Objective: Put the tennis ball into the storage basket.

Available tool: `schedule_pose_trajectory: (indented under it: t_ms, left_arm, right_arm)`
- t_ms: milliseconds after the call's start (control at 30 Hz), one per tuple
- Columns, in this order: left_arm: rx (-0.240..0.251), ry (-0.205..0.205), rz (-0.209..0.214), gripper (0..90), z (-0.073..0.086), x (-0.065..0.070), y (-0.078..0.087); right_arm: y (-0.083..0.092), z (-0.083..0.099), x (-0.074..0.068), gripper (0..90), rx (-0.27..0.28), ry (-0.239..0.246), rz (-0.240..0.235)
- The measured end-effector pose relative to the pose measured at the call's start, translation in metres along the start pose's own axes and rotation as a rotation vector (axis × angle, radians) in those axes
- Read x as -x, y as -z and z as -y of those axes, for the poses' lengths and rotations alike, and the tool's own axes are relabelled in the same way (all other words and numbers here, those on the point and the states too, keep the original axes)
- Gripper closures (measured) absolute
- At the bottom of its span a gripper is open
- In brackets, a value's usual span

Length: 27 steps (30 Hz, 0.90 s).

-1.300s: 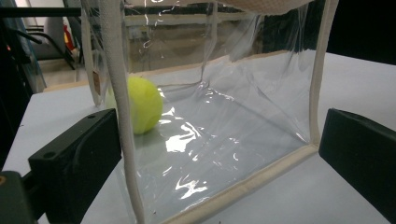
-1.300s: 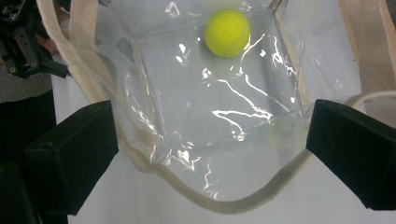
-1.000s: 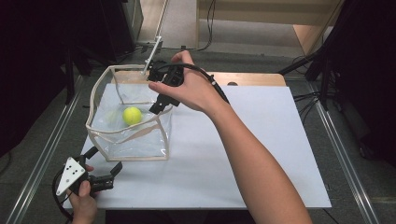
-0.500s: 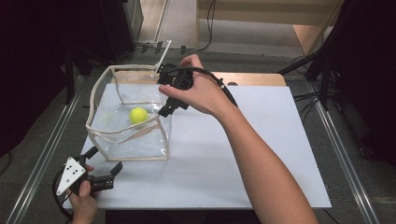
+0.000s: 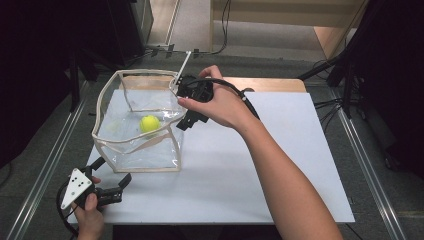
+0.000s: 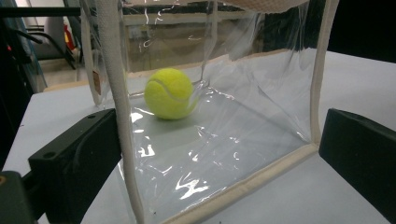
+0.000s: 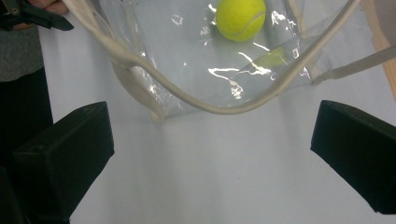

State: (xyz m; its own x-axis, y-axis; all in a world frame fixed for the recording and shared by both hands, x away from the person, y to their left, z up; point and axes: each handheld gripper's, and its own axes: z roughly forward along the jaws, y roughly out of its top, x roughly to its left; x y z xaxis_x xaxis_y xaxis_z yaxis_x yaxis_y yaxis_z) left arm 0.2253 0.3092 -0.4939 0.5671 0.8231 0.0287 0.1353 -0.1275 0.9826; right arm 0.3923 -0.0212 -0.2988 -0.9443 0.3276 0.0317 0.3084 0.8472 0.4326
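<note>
Wooden table (image 5: 280,84) w/ white sheet (image 5: 280,165) covering most of top, clear plastic bag (image 5: 145,150) w/ cream trim standing on sheet at left-centre, open top, tennis ball (image 5: 149,123) resting on bag's floor

We find no legible text, label, brand, number or sign: the ball (image 6: 169,93), the clear bag (image 5: 150,150) and the worktop (image 5: 280,165) carry none we can read.
</note>
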Motion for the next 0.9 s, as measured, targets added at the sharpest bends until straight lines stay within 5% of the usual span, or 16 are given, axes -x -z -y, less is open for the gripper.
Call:
schedule_pose_trajectory:
  t_ms: [900]
  left_arm:
    - [-0.005, -0.005, -0.001, 0.0, 0.000, 0.000, 0.000]
  right_arm:
    - [-0.025, 0.036, -0.005, 0.0, -0.011, -0.001, -0.006]
